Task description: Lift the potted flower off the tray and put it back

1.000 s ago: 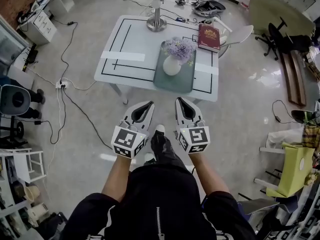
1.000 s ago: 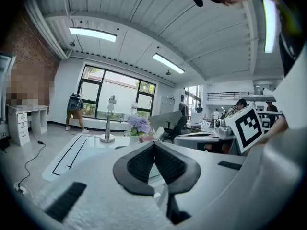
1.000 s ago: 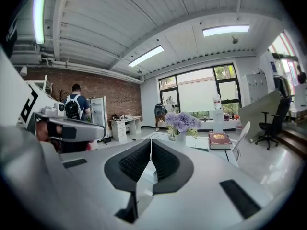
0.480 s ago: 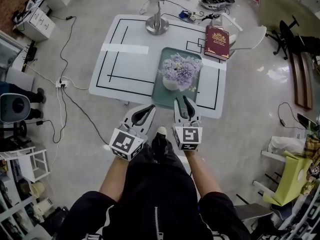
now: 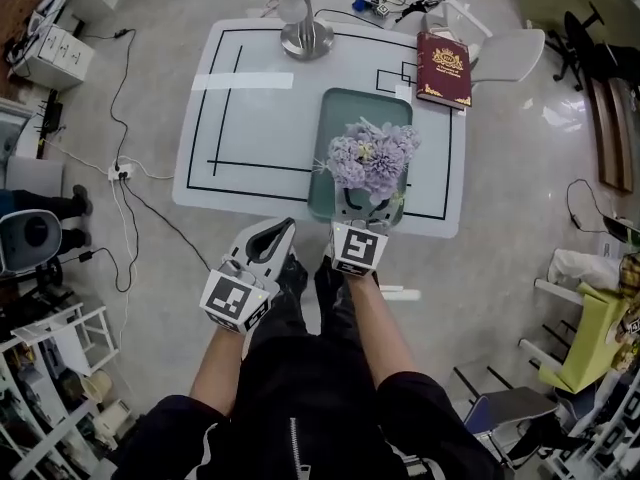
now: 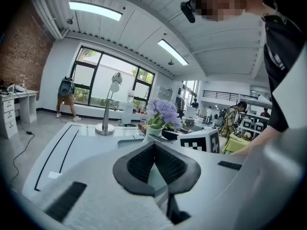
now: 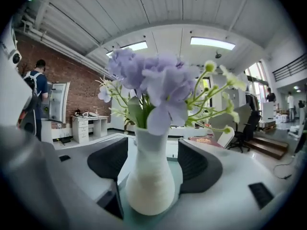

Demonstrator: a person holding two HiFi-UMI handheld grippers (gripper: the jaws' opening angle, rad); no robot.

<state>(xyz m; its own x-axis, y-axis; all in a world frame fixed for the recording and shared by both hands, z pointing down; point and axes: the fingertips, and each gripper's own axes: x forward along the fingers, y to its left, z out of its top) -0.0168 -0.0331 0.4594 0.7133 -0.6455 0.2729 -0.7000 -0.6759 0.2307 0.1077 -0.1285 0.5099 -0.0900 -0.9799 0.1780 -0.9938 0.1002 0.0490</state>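
Right now the potted flower (image 5: 372, 158) stands upright on the near half of the teal tray (image 5: 355, 113), its white vase planted on the tray's surface and the purple blooms spreading over it.

Right gripper (image 5: 365, 206): reaches in over the near edge of the counter (image 5: 260, 128), one jaw on each side of the vase. Its own view shows the jaws opening, with a gap between each dark pad and the vase wall. No squeeze on the vase that I can see.

Left gripper (image 5: 285, 226): jaws closed tip to tip, nothing between them. It hangs left of the right gripper, just short of the counter's near edge and well left of the tray. Its view looks across the counter at the flower from the side.

Counter notes:
- white top with black outlines
- tray lies lengthwise on the right half
- desk lamp (image 5: 306, 36) has its round metal base at the far edge, left of the tray
- dark red book (image 5: 444, 68) lies at the far right corner, just beside the tray's far right corner
- strip of white tape (image 5: 243, 81) lies on the left half

Cables trail over the floor to the left of the counter.
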